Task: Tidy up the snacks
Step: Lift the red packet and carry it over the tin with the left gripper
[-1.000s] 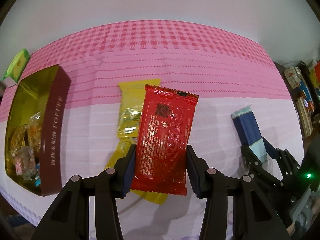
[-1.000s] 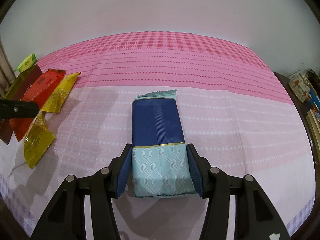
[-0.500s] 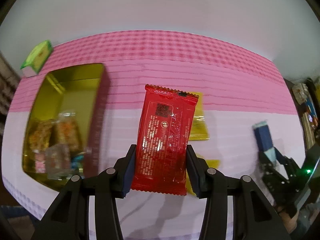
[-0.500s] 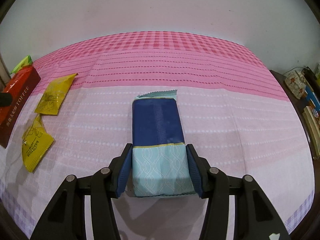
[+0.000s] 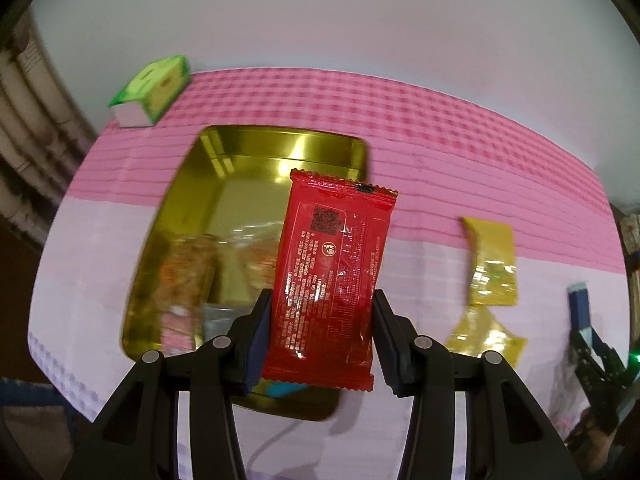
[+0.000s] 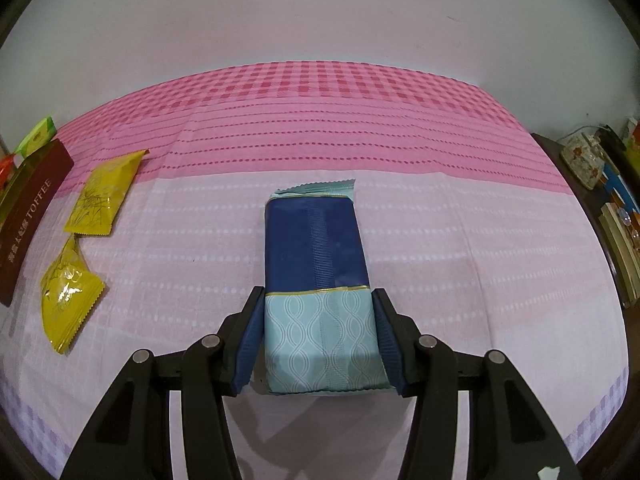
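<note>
Your left gripper (image 5: 322, 336) clamped the red snack packet (image 5: 330, 280) above the gold toffee tin (image 5: 208, 152), while your right gripper (image 6: 318, 340) squeezed the blue-and-teal packet (image 6: 318, 280) beside 2 yellow sachets (image 6: 102, 204).

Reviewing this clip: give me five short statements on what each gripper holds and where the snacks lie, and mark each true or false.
1. The left gripper is shut on the red packet. True.
2. The red packet already lies flat inside the gold tin. False: it is held in the air in front of the tin, between the fingers.
3. The right gripper is shut on the blue and teal packet. True.
4. Two yellow packets lie on the tablecloth, outside the tin. True.
5. The gold tin holds nothing. False: several wrapped snacks sit in it, though they are blurred.
</note>
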Available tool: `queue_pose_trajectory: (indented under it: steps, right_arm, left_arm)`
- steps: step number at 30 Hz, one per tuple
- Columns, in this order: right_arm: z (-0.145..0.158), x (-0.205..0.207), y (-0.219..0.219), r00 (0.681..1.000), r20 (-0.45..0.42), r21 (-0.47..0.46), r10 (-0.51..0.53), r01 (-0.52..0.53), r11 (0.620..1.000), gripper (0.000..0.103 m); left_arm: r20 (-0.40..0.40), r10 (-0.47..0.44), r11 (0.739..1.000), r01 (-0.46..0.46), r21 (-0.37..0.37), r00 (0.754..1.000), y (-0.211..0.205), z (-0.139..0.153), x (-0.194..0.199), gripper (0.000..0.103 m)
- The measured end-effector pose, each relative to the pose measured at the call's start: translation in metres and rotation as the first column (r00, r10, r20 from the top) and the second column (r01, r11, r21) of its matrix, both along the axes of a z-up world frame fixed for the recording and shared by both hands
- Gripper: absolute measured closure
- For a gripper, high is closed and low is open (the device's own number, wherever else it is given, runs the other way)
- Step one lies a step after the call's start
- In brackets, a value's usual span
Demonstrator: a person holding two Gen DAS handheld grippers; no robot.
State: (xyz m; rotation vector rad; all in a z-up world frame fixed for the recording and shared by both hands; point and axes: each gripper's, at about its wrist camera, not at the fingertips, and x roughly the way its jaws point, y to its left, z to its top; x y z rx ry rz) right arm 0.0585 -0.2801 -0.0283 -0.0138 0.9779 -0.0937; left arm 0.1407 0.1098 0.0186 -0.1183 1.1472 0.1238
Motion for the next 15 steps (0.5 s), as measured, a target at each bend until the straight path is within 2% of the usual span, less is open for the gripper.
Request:
queue_pose_trajectory:
  steps: [9,15]
  right_arm:
    - [0.001,0.002,0.002,0.999,-0.014,0.0,-0.037,0.037,0.999,0.056]
    - [0.001,0.003,0.004,0.998,-0.023,0.0,-0.056,0.056,0.998,0.056]
  left_arm:
    - [-0.036,0.067,0.998,-0.066,0.014,0.997,0.052,-0.017,0.001,0.055]
    - [-0.074,0.072,0.997,-0.072,-0.001,0.995,0.069,-0.032,0.007,0.055]
